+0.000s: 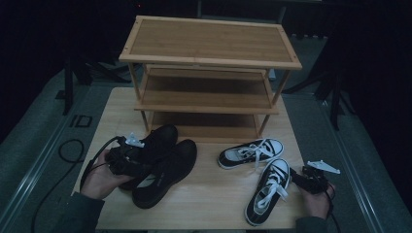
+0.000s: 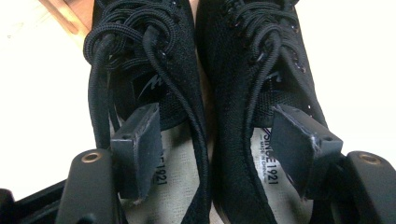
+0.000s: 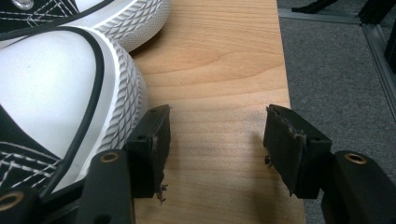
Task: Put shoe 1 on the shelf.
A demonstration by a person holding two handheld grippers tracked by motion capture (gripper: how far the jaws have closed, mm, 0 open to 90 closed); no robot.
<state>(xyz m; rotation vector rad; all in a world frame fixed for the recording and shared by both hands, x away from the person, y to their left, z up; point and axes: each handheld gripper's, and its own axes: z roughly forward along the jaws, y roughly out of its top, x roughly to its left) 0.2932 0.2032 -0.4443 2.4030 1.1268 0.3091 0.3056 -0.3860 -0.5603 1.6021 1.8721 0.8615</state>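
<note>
Closest to the lens, at the bottom edge of the high view: left hand [image 1: 99, 177] and right hand [image 1: 318, 201], each around 1 tool, both low over the counter [image 1: 214, 194].

Progress, as a judgement: barely begun. Work in hand looks like storing 2 pairs on the bamboo shoe rack [image 1: 209, 41] at the far edge of the counter. All 3 shelves bare; all 4 shoes on the counter in front of it. Nothing lifted yet. Left to do: close on the black pair, carry it to a shelf, then do likewise with the other pair.

Left tool [image 1: 138, 160] at the heel end of the black mesh shoes [image 1: 165, 165], which lie side by side, touching, toes toward the rack. Jaws spread wide and released, 1 dipped into each shoe opening, the 2 inner collars between them, pads not pressing.

Right tool [image 1: 301, 177] just beside the toe of the nearer black-and-white canvas sneaker [image 1: 269, 187], its mate [image 1: 250, 153] a little farther toward the rack. Jaws released, with bare wood between them.

From the high view: rack, layout of both pairs, both hands at once.

From the left gripper view: left tool [image 2: 219, 140] straddling the collars, thick black laces [image 2: 121, 28], pale insoles [image 2: 275, 172] printed "SINCE 1921", too small to read from above.

From the right gripper view: right tool [image 3: 217, 140] clear of the ribbed white toe cap [image 3: 51, 79], near jaw close beside the sole, contact not certain; counter edge and grey floor [image 3: 336, 60] to one side.
</note>
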